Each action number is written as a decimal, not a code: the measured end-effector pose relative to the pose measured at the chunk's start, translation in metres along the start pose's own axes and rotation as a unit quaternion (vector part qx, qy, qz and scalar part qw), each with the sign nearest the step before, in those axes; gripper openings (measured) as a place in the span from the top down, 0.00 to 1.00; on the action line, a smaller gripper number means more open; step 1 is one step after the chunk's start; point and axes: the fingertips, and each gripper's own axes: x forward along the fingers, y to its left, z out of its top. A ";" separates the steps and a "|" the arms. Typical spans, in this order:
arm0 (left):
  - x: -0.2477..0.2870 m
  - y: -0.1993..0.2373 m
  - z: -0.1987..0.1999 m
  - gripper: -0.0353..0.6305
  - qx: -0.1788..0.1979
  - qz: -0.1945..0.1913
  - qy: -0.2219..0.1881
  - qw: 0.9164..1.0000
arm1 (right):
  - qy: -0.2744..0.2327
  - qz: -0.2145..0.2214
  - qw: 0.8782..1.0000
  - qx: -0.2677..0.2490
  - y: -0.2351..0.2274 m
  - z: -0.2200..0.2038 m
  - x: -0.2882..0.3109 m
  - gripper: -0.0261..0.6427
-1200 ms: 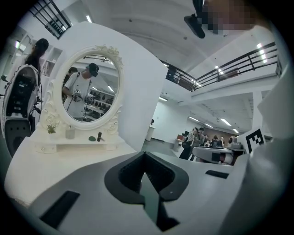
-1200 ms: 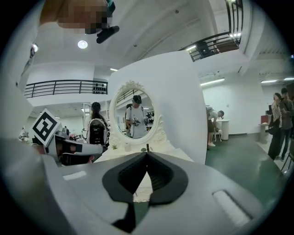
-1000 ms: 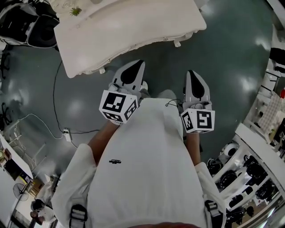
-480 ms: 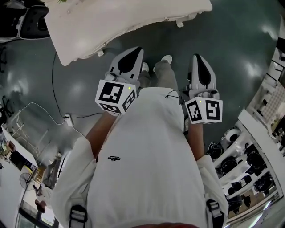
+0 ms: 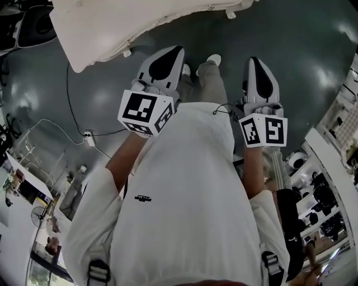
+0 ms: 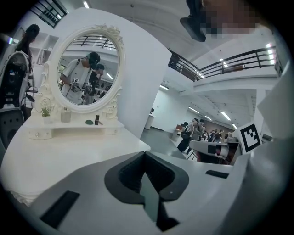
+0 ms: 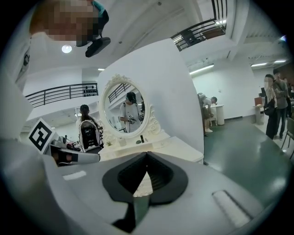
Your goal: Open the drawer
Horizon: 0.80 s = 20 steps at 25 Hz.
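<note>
A white dressing table [image 5: 106, 28] fills the top of the head view; small drawer knobs [image 5: 211, 7] show along its front edge. Its oval mirror [image 6: 85, 73] stands at the back of the tabletop and is seen again in the right gripper view [image 7: 125, 112]. My left gripper [image 5: 172, 50] is held in front of the person's body, short of the table's edge, jaws shut and empty [image 6: 144, 155]. My right gripper [image 5: 253, 59] is level beside it over the floor, also shut with nothing between its fingers [image 7: 146, 154]. Neither touches the table.
A cable and power strip [image 5: 89, 137] lie on the dark floor at left. Shelves with gear [image 5: 330, 184] line the right side. The person's shoe [image 5: 213, 58] shows between the grippers. A black chair [image 5: 33, 25] stands left of the table. People [image 7: 274, 105] stand in the background.
Both grippers have moved forward and lower towards the table. The table has slid towards the top of the head view. The jaws stayed shut.
</note>
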 end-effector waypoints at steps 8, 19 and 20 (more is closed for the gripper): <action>0.008 0.008 -0.014 0.93 -0.002 0.019 0.014 1.000 | 0.024 0.045 0.997 -0.055 0.003 -0.021 0.018 0.94; 0.018 0.024 -0.037 0.93 -0.009 0.051 0.027 0.998 | 0.049 0.074 0.994 -0.068 -0.005 -0.063 0.055 0.88; 0.020 0.025 -0.039 0.93 -0.010 0.052 0.029 0.998 | 0.050 0.076 0.993 -0.070 -0.005 -0.065 0.059 0.87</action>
